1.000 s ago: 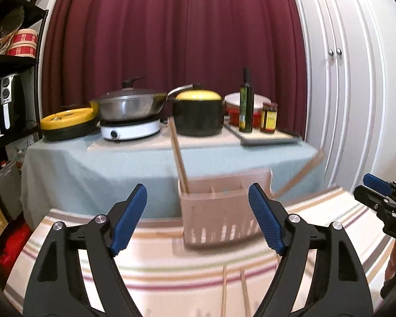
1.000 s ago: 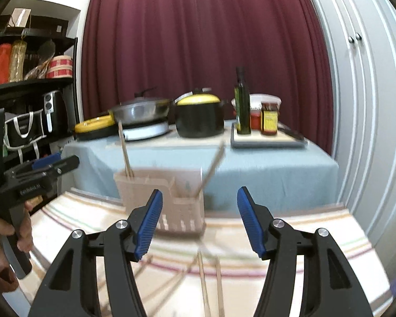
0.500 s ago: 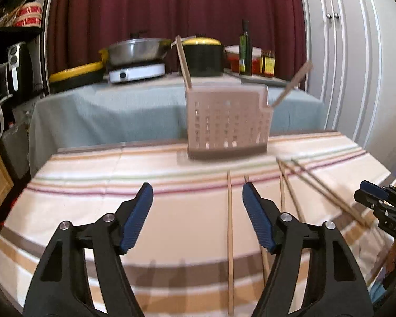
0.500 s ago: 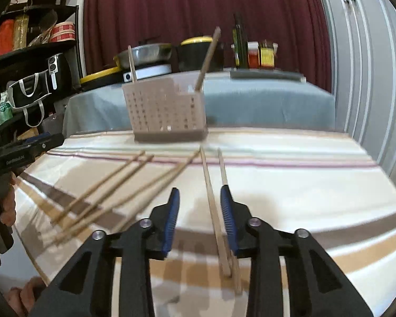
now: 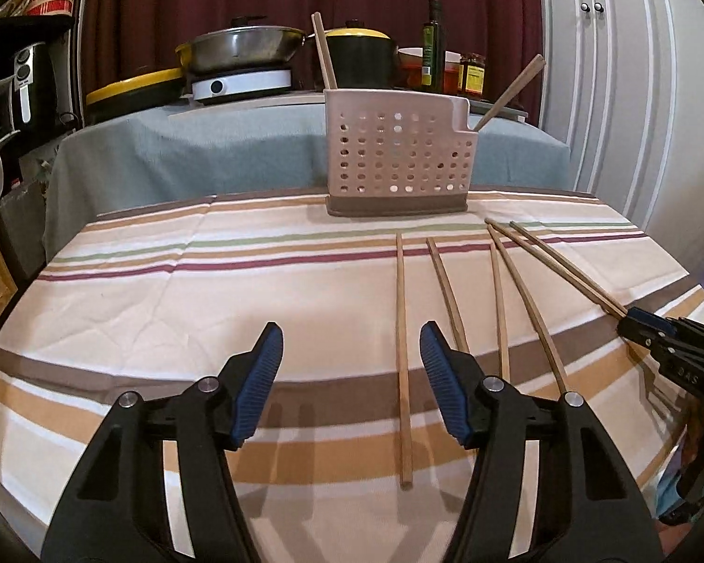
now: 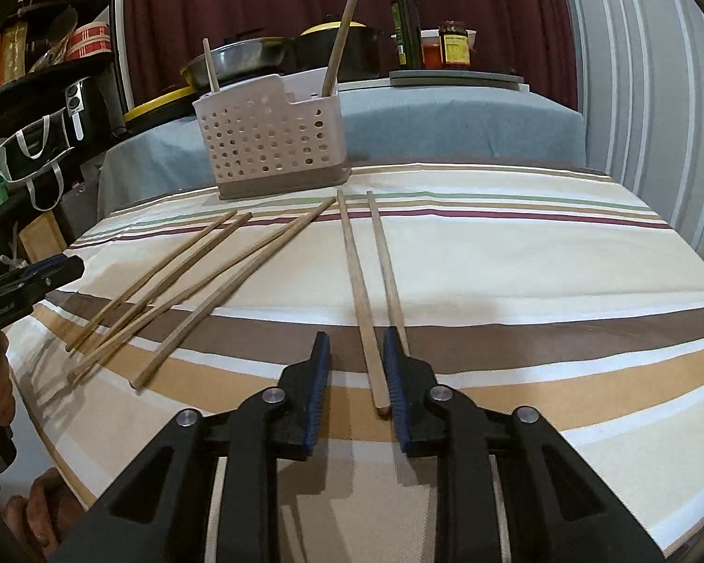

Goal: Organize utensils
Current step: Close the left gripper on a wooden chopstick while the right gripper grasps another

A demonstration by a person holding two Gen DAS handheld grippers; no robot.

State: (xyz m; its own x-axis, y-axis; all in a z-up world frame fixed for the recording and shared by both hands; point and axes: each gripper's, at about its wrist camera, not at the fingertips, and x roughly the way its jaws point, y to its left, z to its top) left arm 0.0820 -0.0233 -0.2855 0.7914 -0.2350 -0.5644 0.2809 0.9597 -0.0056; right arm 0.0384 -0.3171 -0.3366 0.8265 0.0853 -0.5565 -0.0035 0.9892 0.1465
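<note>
The right gripper (image 6: 355, 363), a black clamp with blue ribbed pads, sits low over the striped tablecloth (image 6: 516, 258) with its jaws part-way closed but clasping nothing: the near end of one long wooden chopstick (image 6: 362, 309) lies between the fingers, close against the right pad, and whether it touches that pad cannot be told. Its neighbour, a second wooden chopstick (image 6: 384, 262), runs just outside the right finger, partly hidden beneath it. To do this grasp well, the judgement is that the jaws should close squarely on the inner stick only, a little ahead of its butt end, with the tips low enough to trap it against the cloth without catching the fabric or dragging the neighbour along. The left gripper (image 5: 351, 366) hangs released and empty, with one more pale chopstick (image 5: 402, 356) lying between its fingers, nearer the right one. Beyond both, four loose chopsticks (image 6: 197, 281) fan out left of the right fingers. Farthest ahead stands the beige perforated plastic utensil caddy (image 6: 272, 140), already holding two upright sticks (image 6: 338, 42), where the lifted piece presumably belongs.
</note>
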